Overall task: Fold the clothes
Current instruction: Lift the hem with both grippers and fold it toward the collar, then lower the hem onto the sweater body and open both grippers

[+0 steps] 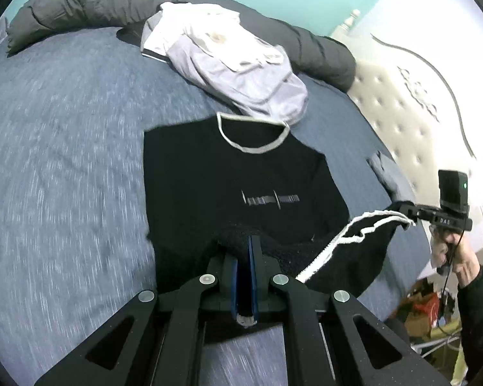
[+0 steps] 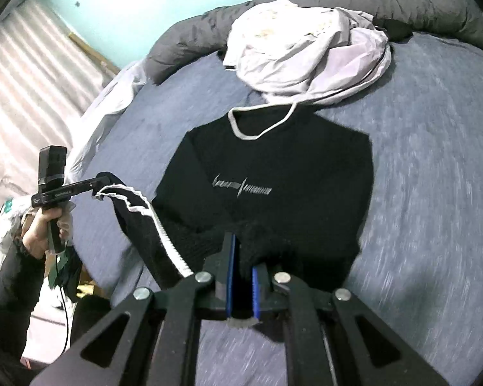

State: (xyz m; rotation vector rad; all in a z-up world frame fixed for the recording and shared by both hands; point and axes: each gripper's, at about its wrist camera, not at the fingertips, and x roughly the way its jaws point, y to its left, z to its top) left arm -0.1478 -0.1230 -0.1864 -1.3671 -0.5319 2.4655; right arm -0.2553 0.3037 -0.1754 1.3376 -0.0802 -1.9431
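A black sweater [image 1: 241, 173] with a white-trimmed neckline and a small grey print across its chest lies flat on the blue bedspread [image 1: 64, 160], its collar pointing toward the far edge of the bed and its lower part lifted off the cover. The left gripper [image 1: 249, 244] has its blue-padded jaws pressed together on a bunch of the black knit at the hem, and the right gripper [image 2: 243, 251] pinches the hem in the same way, fabric bulging out above its pads. Seen from the left wrist camera, the right gripper [image 1: 402, 212] holds the hem corner with its white ribbed edge up in the air near the right edge of the bed, a hand [image 1: 460, 254] in a dark sleeve gripping its handle. From the right wrist camera the left gripper [image 2: 104, 183] does the same near the left edge, its hand [image 2: 43, 228] wrapped around the handle. Just beyond the collar, touching it, lies a rumpled heap of pale white and lilac clothes [image 1: 228, 61]. Behind that heap a rolled dark grey duvet [image 1: 80, 3] runs along the far edge of the bed. A cream tufted headboard [image 1: 402, 122] stands at the right edge in the left wrist view.
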